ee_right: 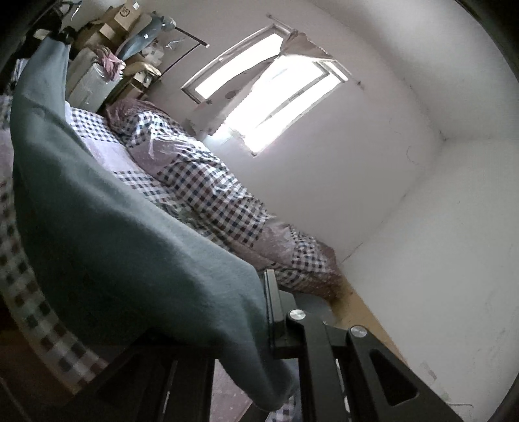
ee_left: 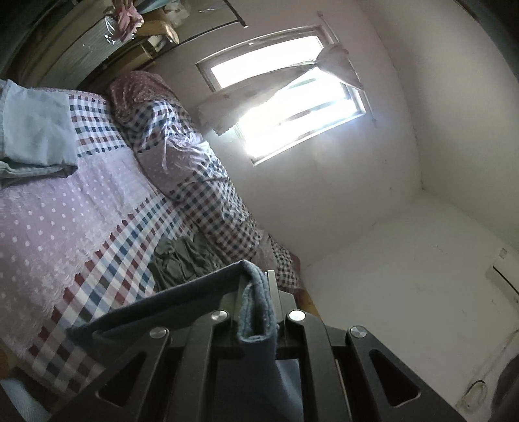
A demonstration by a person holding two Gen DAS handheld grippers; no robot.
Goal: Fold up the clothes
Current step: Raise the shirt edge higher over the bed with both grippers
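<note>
1. In the left wrist view, a folded pale blue cloth (ee_left: 35, 130) lies at the far left on the bed (ee_left: 65, 211), on top of a grey folded piece.
2. The bed cover is patterned in pink with white dots and in red, blue and white checks; a rumpled quilt (ee_left: 191, 168) of the same pattern is heaped along its far side by the wall.
3. A crumpled olive-green garment (ee_left: 181, 259) lies on the bed, just beyond the gripper.
4. The left gripper (ee_left: 256, 292) is clenched on a blue-grey garment (ee_left: 256, 311). A doubled fold of its thick, fleecy edge stands up between the fingers, and a smooth, darker stretch runs off to the left.
5. To the right is a bright window (ee_left: 285, 97) with a curtain (ee_left: 337, 65) pulled aside, then bare white walls.
6. In the right wrist view, the same garment (ee_right: 113, 233) shows as a broad teal-grey sheet with a soft, slightly fuzzy surface. It hangs in the air above the bed, stretched from the upper left corner, where something dark holds its far end, down to the right gripper (ee_right: 266, 292).
7. The right gripper is closed on the garment's near edge; the cloth drapes over the left finger and hides it, with a loose end drooping below.
8. Boxes (ee_right: 120, 19) are piled behind the bed at upper left.
</note>
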